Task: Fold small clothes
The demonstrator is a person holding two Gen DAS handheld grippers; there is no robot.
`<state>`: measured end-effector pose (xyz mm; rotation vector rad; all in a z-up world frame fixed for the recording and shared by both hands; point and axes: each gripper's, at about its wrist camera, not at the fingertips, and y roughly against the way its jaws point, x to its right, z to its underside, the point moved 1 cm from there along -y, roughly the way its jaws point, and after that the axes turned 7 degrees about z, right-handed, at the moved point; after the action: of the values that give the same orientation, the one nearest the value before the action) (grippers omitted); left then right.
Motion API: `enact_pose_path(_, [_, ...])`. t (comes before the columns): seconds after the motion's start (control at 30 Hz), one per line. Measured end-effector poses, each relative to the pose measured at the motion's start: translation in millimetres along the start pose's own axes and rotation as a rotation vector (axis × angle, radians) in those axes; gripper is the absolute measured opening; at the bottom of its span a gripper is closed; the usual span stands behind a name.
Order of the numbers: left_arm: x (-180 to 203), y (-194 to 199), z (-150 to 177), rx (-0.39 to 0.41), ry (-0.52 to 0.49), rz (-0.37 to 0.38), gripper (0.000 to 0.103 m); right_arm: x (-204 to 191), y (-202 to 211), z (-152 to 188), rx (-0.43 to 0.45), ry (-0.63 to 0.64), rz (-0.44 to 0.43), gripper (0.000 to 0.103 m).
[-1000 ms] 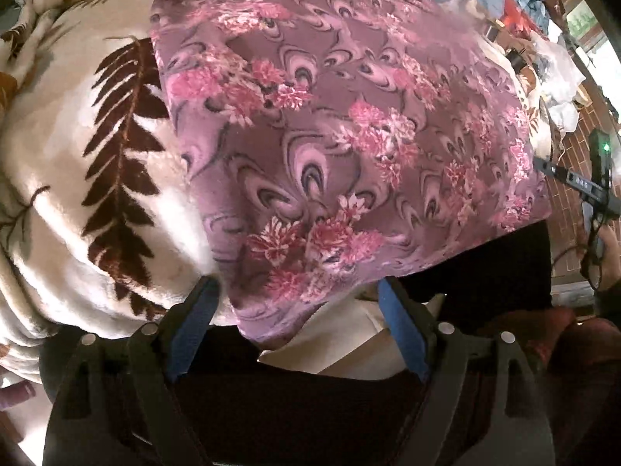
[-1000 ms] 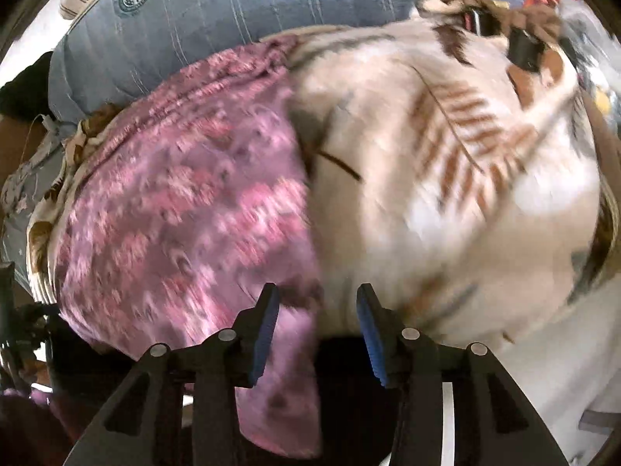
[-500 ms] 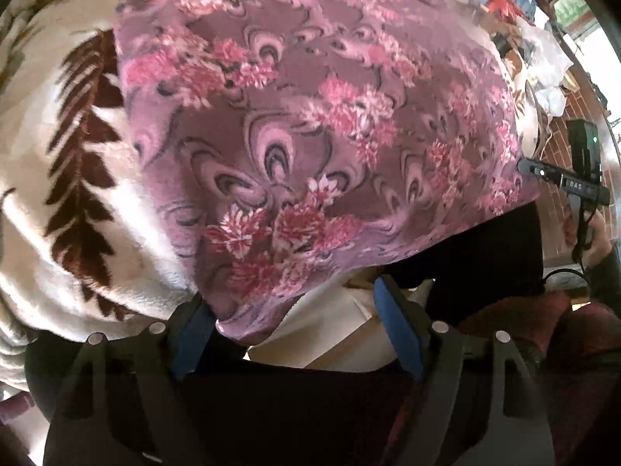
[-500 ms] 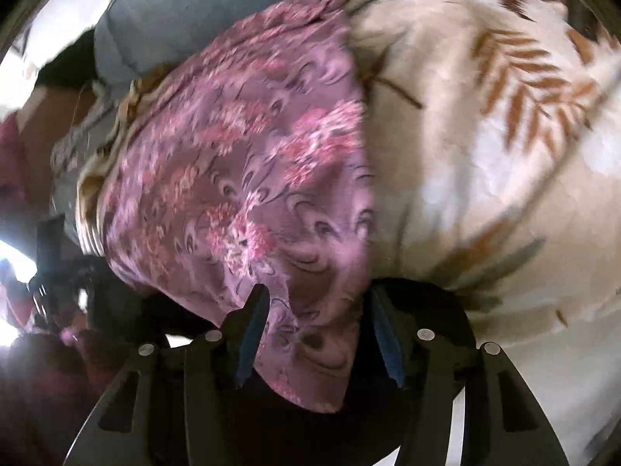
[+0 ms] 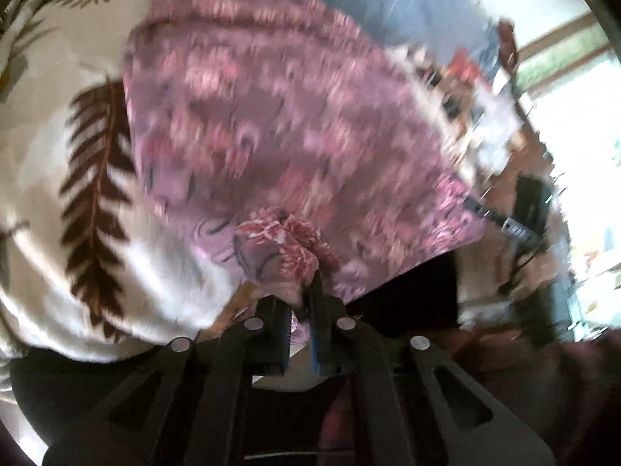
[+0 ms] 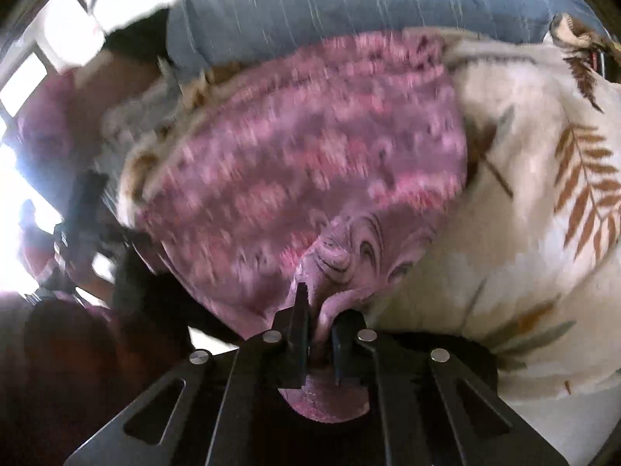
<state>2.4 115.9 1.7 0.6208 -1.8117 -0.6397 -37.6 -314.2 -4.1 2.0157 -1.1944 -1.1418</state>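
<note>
Left wrist view looks steeply down along the left gripper [image 5: 300,303], whose jaws are clenched on a bunched near corner of the pink floral cloth [image 5: 295,136]. A puckered knot of the fabric rises just ahead of the blue pads, and a little of it pokes back between the fingers. From that pinch the cloth spreads away, blurred, over the cream leaf-print blanket [image 5: 77,202] that covers the bed. The blanket's near edge drops off below the gripper into dark shadow. Off to the right, past the cloth's far side, a dark device [image 5: 524,213] shows, too smeared to name.

Right wrist view is also tilted well downward. The right gripper [image 6: 320,326] has its jaws clamped on the other near corner of the pink floral cloth [image 6: 310,163], with folds gathered into a peak above the fingertips and a rounded flap of fabric hanging beneath them. The cloth lies toward the left part of the cream leaf-print blanket [image 6: 543,213], touching it all along its right border. Beyond the cloth's far edge a blue-grey striped fabric [image 6: 368,4] lies across the bed.
</note>
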Motion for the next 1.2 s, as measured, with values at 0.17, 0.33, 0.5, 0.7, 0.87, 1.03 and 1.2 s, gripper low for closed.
enact_pose_path(0.17, [-16.4,34.2,-44.5,0.160,0.079,0.048,0.005,23.0,20.8,-33.7,0.186,-0.149,-0.077,0.008])
enact_pose_path(0.33, [-57.6,32.6,-89.2,0.229,0.210,0.006,0.006,48.3,3.4,-64.6,0.258,-0.279,-0.072,0.008])
enact_pose_path(0.5, [-88.3,21.5,-100.7,0.200,0.340,-0.001,0.007,62.2,-36.2,-76.9,0.170,-0.360,-0.004,0.010])
enact_pose_path(0.7, [-66.3,29.8,-74.5,0.188,0.231,0.027,0.070,65.4,-33.3,-68.6,0.153,-0.419,-0.063,0.022])
enact_pose_path(0.87, [-64.6,6.2,-63.6,0.100,0.204,-0.024,0.068,61.8,-31.1,-63.8,0.132,-0.403,-0.072,0.036])
enact_pose_path(1.03, [-59.3,5.3,-70.6,0.082,0.182,-0.030,0.012,57.1,-37.1,-67.5,0.111,-0.371,-0.006,0.011])
enact_pose_path(1.2, [-52.1,28.1,-71.7,0.139,0.199,0.044,0.008,44.3,-20.2,-71.0,0.167,-0.318,-0.003,0.011])
